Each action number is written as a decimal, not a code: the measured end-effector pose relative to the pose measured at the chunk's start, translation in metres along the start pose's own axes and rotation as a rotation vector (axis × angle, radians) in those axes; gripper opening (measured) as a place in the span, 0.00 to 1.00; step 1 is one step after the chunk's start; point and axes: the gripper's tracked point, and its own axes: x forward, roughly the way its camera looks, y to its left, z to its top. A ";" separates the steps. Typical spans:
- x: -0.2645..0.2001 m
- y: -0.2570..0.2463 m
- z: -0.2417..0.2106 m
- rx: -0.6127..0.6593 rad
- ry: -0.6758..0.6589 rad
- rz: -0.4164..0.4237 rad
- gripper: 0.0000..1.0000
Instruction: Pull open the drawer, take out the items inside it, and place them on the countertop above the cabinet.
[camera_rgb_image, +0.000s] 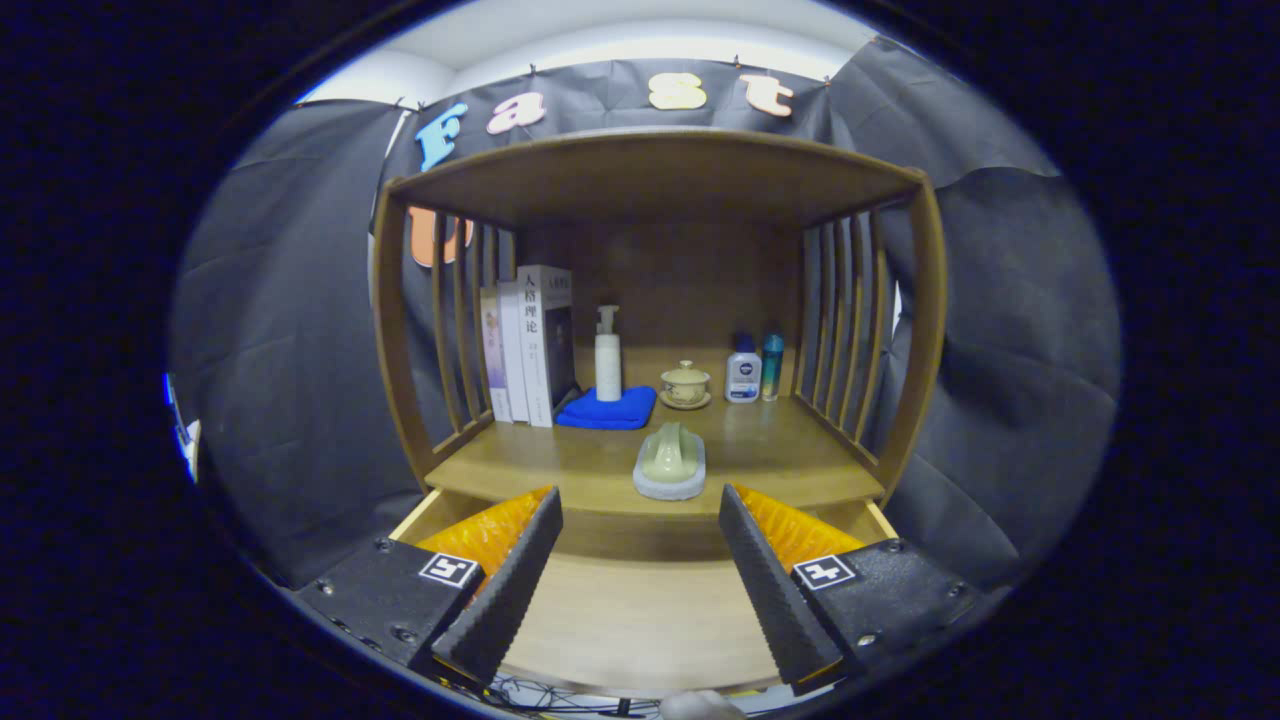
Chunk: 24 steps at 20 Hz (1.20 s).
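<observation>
Over on the left, slatted wooden sides frame the cabinet, with three upright books leaning against the slats. Next along, a slim white pump bottle stands behind a folded blue cloth, soft and plush. In the middle sits a small lidded ceramic cup on its saucer, and nearer us, on the smooth countertop, a pale green handled brush on a white base. Right of that, two little bottles by the right slats. Below, the drawer is pulled open, its wooden floor bare between the fingers. The gripper hangs over it, ridged black fingers spread wide, holding nothing.
</observation>
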 end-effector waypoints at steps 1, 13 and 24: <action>-0.011 0.000 -0.002 0.007 -0.034 -0.003 1.00; -0.130 -0.003 -0.026 0.061 -0.249 0.018 0.99; -0.147 -0.036 -0.132 0.060 -0.168 -0.057 0.99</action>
